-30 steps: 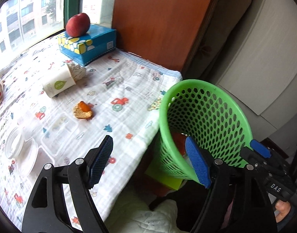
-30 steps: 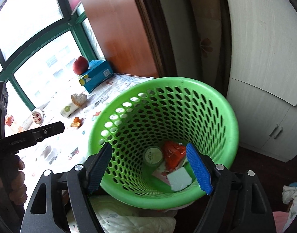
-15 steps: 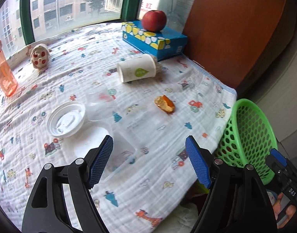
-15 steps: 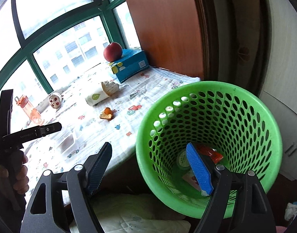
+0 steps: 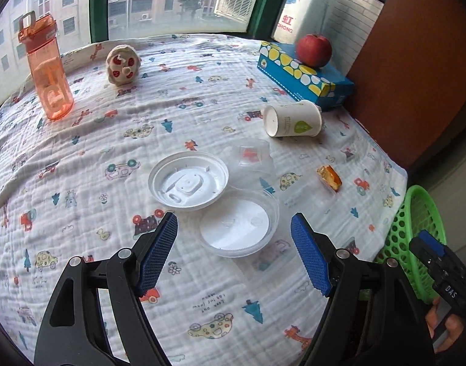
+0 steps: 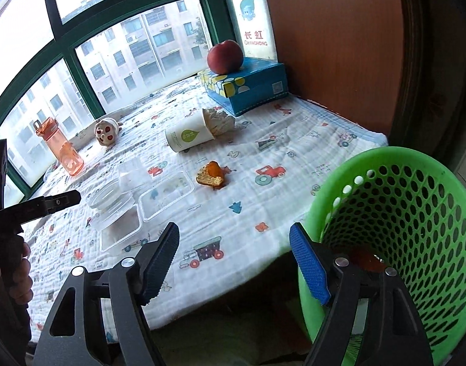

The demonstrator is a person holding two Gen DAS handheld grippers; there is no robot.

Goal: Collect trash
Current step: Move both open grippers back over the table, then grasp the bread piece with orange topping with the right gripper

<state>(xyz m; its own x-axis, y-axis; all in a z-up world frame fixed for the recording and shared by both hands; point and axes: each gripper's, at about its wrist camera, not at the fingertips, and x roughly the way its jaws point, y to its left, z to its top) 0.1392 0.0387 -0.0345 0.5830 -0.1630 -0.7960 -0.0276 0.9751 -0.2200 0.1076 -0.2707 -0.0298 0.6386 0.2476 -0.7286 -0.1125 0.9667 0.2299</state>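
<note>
My left gripper (image 5: 233, 251) is open and empty, just above a clear round bowl (image 5: 239, 224) and its white lid (image 5: 188, 184) on the printed cloth. A tipped paper cup (image 5: 292, 120) with crumpled paper and a food scrap (image 5: 329, 177) lie further right. My right gripper (image 6: 234, 259) is open and empty at the table's edge, beside the green basket (image 6: 400, 228). The cup (image 6: 188, 135), scrap (image 6: 210, 174) and clear containers (image 6: 166, 193) show in the right wrist view.
An orange bottle (image 5: 47, 67), a small plush toy (image 5: 123, 64), and a blue tissue box (image 5: 306, 76) with an apple (image 5: 313, 50) stand near the window. A brown panel (image 6: 330, 45) borders the table's right side. The basket (image 5: 416, 231) sits below the table edge.
My left gripper swung left from the basket to over the table's bowl and lid. My right gripper turned from the basket's inside toward the table edge.
</note>
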